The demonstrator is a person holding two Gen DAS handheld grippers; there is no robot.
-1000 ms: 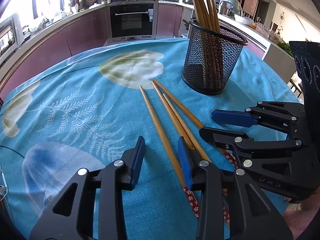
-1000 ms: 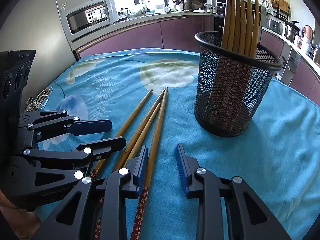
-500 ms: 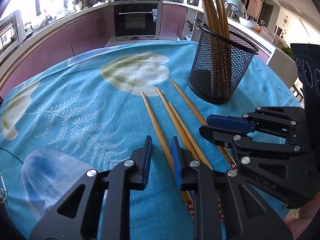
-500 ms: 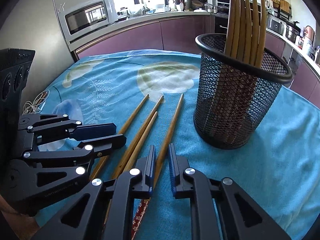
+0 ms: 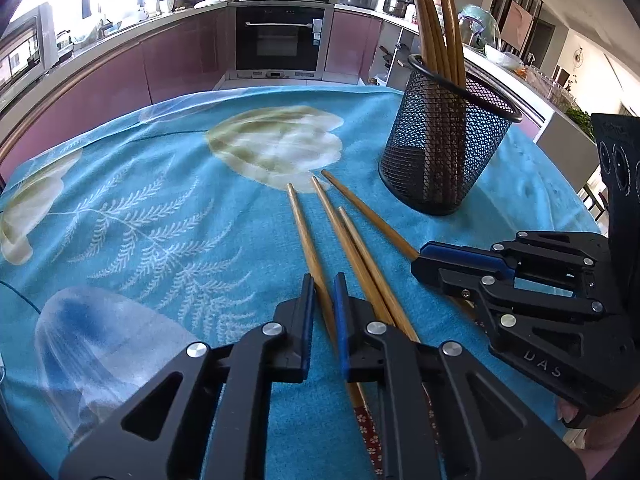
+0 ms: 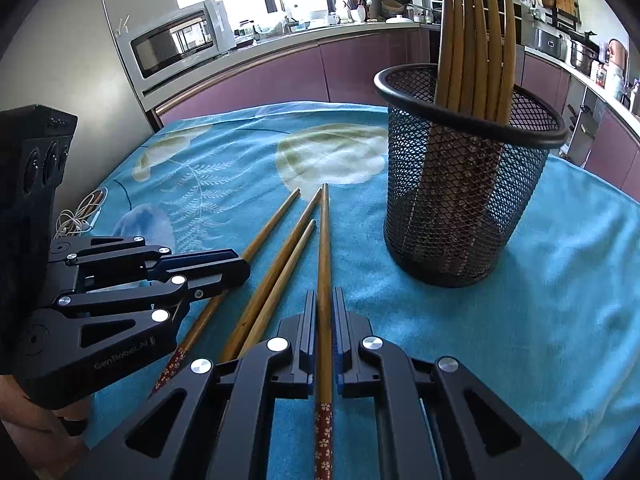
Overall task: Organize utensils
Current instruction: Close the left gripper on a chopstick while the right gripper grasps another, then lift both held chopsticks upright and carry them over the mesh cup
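Four wooden chopsticks with red flowered ends lie side by side on the blue tablecloth (image 5: 140, 220). My left gripper (image 5: 323, 280) has its jaws closing, and the blue pads pinch the leftmost chopstick (image 5: 304, 232). My right gripper (image 6: 325, 294) is closing too, its pads tight on the rightmost chopstick (image 6: 324, 240). Each gripper also shows in the other's view: the right gripper (image 5: 418, 262) and the left gripper (image 6: 240, 266). The two middle chopsticks (image 6: 288, 256) lie loose between them. A black mesh holder (image 6: 460, 220) with several upright chopsticks stands beyond, to the right.
A coiled white cord (image 6: 80, 216) lies at the table's left edge. A kitchen counter, a microwave (image 6: 176, 44) and an oven (image 5: 280, 40) stand behind the table. Bare cloth stretches left of the chopsticks and right of the holder.
Both grippers went from open to shut, each on its own chopstick. The rightmost chopstick swung away from the middle pair and now lines up with the right gripper.
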